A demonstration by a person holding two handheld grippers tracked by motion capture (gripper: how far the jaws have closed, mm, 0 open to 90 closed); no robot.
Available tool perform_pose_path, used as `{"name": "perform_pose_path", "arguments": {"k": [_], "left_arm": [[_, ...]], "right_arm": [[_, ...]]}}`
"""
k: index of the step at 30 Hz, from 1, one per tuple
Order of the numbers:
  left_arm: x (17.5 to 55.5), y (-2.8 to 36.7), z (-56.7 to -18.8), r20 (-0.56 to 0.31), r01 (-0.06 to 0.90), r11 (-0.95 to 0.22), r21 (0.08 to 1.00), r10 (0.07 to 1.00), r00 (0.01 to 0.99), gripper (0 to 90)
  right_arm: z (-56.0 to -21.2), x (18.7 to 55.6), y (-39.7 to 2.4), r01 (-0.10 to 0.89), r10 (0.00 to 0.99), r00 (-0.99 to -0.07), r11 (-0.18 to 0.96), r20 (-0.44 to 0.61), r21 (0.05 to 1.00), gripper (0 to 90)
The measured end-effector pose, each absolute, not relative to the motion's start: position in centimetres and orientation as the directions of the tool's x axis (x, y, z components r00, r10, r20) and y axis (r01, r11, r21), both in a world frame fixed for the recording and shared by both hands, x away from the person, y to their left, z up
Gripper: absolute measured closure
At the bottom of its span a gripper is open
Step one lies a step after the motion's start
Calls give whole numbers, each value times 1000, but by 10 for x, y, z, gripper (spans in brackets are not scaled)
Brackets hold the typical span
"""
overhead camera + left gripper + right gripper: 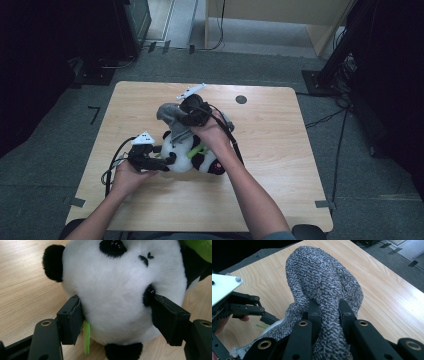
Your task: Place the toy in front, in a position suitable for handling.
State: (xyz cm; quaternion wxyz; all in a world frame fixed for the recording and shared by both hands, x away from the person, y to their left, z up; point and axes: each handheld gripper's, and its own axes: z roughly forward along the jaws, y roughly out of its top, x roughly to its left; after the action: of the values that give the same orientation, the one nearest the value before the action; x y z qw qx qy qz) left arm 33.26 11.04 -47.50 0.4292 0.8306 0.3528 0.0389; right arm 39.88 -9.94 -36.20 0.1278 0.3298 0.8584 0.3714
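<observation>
A black-and-white panda plush (186,156) lies on the wooden table (280,150), with a green piece (197,150) on its body. My left gripper (167,161) is shut on its head; in the left gripper view both pads (72,315) press into the white fur of the panda (112,285). A green felt tab (86,336) hangs by the left pad. My right gripper (187,119) hovers just behind the panda, shut on a grey knitted cloth (170,114). In the right gripper view the cloth (322,277) bulges up from between the closed jaws of my right gripper (329,307).
A dark round hole (241,99) marks the table's far side. Cables and black stands sit on the grey floor around the table, and a wooden cabinet (280,15) stands beyond. The table's right half is bare wood.
</observation>
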Motion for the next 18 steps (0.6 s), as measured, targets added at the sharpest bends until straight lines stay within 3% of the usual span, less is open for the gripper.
{"name": "perform_pose_path", "arguments": {"k": [10, 15, 18], "left_arm": [[332, 110, -475, -233, 551, -388, 739, 621, 749, 298], [332, 110, -474, -235, 554, -388, 737, 621, 748, 299], [333, 110, -474, -244, 564, -380, 733, 627, 740, 303]], "right_arm": [[-375, 400, -85, 481, 645, -763, 529, 37, 699, 776], [-396, 403, -76, 509, 634, -771, 559, 59, 655, 775], [-409, 402, -74, 498, 631, -776, 592, 20, 633, 775]]}}
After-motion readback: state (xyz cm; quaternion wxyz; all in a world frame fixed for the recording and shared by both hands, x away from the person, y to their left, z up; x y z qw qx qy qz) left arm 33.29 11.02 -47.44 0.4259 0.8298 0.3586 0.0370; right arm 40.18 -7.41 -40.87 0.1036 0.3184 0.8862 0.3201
